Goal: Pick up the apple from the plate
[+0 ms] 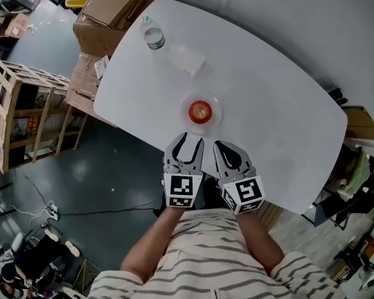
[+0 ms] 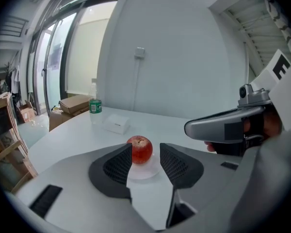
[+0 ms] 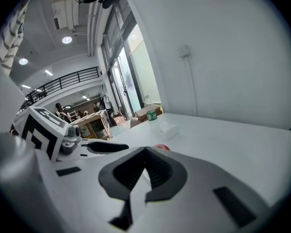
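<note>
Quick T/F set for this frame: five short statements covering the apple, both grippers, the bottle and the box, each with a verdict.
1. The apple sits on the plate. True.
2. The left gripper is clamped on the apple. False: its jaws stand apart, and the apple lies beyond them on the plate, untouched.
3. The water bottle stands upright on the table. True.
4. The right gripper has its jaws wide apart. False: the tips meet, with nothing between them.
5. The white box rests on the plate. False: it lies on the table near the water bottle, apart from the plate.
</note>
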The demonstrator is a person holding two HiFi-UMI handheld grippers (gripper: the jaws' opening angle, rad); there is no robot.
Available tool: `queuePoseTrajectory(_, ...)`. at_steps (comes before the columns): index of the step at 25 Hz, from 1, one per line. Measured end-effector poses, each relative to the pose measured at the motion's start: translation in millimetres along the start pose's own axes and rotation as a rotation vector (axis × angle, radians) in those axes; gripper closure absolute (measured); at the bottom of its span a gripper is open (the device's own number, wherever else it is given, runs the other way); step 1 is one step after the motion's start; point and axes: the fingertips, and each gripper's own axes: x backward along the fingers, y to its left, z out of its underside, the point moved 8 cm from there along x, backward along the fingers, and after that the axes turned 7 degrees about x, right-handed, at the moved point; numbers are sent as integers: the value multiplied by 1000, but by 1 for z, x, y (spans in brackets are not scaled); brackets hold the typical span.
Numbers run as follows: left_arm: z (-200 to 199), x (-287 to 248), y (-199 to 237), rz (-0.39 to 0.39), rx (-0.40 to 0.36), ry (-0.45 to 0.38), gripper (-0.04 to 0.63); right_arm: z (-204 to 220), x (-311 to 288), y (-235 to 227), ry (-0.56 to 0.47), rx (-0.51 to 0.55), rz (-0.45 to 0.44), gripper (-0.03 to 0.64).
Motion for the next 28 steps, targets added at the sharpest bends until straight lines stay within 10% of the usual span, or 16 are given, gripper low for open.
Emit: queuePoseTrajectory(28,23,-60,11,-22,-89,40,228,8,2,-13,14,-2,19,607)
